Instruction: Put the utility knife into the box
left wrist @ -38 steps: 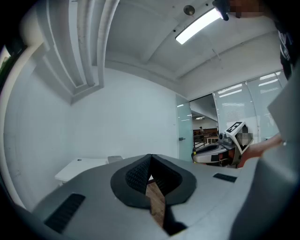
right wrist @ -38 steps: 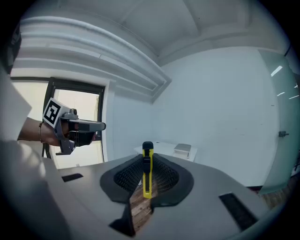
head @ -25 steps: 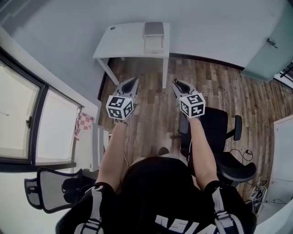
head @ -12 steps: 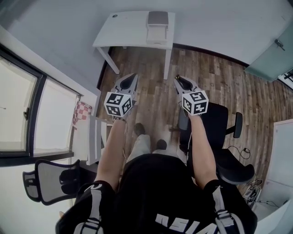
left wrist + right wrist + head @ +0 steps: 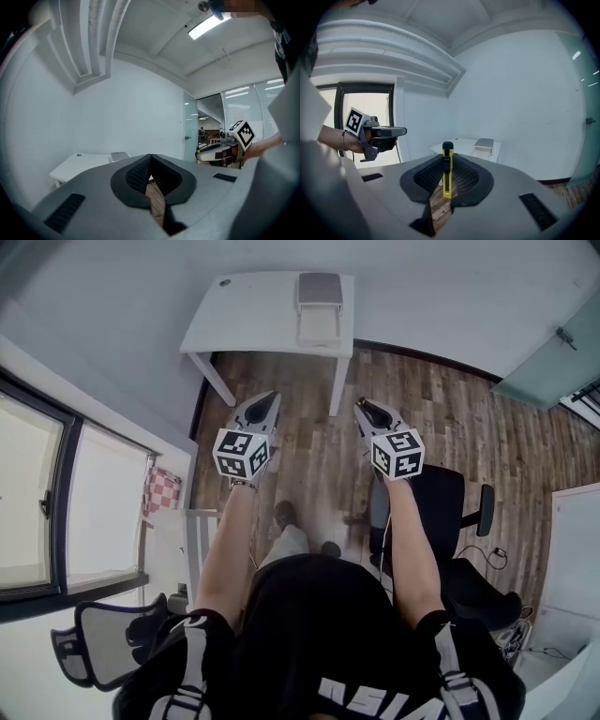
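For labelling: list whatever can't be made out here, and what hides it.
Head view: the utility knife is hidden inside the right tool.
Every view: the box is too small to tell open from closed.
Head view: the dark spot on the table is too small to identify.

Office room indicated. White desk point(image 5: 253, 320) placed against plain white wall point(image 5: 441, 287). Black swivel chair with armrests point(image 5: 450, 512) and mesh-back chair point(image 5: 98, 652) seen on wood-plank floor point(image 5: 459, 418). Large dark-framed window point(image 5: 56, 502) on one side, frosted glass door point(image 5: 548, 343) on other. Tube light point(image 5: 206, 27) mounted on ceiling.
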`<state>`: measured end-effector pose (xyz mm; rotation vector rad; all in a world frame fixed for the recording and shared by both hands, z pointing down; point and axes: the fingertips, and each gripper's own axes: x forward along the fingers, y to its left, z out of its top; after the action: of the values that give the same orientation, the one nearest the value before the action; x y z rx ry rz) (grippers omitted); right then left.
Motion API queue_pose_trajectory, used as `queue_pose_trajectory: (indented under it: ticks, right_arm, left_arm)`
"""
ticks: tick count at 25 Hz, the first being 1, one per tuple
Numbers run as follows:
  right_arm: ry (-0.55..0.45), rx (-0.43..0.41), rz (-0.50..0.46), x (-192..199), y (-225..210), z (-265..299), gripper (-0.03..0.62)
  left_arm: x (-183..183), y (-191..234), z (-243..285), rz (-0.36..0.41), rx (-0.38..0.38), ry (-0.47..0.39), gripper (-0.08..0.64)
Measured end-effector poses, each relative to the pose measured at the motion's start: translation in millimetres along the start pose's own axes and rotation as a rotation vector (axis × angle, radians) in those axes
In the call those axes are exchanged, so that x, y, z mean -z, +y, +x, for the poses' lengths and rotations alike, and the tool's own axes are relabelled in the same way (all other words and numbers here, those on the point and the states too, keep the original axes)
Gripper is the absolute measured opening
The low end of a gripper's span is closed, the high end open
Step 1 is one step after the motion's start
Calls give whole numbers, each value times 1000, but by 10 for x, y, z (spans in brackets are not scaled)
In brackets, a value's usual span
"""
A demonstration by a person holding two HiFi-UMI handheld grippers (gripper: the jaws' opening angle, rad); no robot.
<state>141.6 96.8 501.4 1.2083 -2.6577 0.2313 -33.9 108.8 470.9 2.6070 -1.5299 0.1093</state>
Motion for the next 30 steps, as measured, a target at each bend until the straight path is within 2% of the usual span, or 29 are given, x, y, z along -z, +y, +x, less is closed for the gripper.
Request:
queue_pose_trajectory:
  ticks: [9,15,25,30]
  right_arm:
    - [4,25,-22,-304,32,856,74]
    - [5,36,-19,-366,109,1287,74]
    - [-2,48,-21,-421,231,1740,74]
    - [6,46,-14,-393,180,1861,74]
  left_arm:
    - [-141,932,299,-2,16,-13,25]
    - [-124,1329,384,13,46,1,25]
    - [-59,1598,457,63,132,32,25]
    - [-22,1651,591,51,148,35,25]
